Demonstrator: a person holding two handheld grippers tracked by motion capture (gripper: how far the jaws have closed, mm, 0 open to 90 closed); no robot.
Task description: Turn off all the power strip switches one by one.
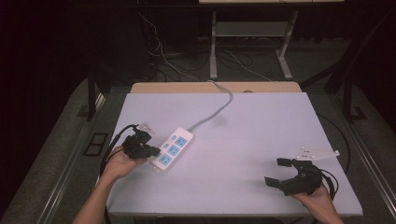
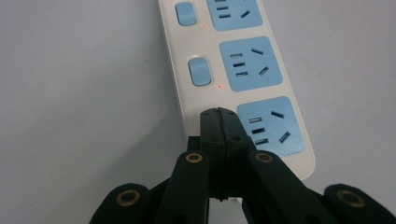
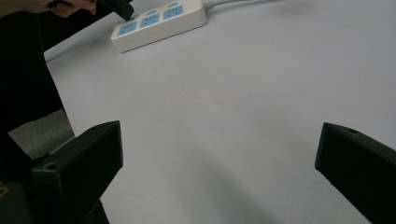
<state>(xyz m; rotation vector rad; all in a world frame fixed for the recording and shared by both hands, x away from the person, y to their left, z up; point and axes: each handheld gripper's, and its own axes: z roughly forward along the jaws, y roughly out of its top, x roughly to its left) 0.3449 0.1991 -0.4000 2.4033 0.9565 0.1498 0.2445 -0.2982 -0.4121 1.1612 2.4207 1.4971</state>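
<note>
Nearest the table's front edge, at its right corner, the right gripper (image 1: 276,171) hovers w/ jaws spread wide, nothing between them; bare white table (image 1: 261,126) stretches ahead and to its left, lots of room. Farther in, near the left edge, the left gripper (image 2: 220,113) has jaws pressed together, tips on the power strip (image 1: 172,148) at its nearest switch spot beside the end socket. Strip lies diagonal; its grey cord (image 1: 219,108) runs off over the far edge.

white power strip (image 1: 172,149), blue sockets, black tongs (image 2: 219,114)
</note>
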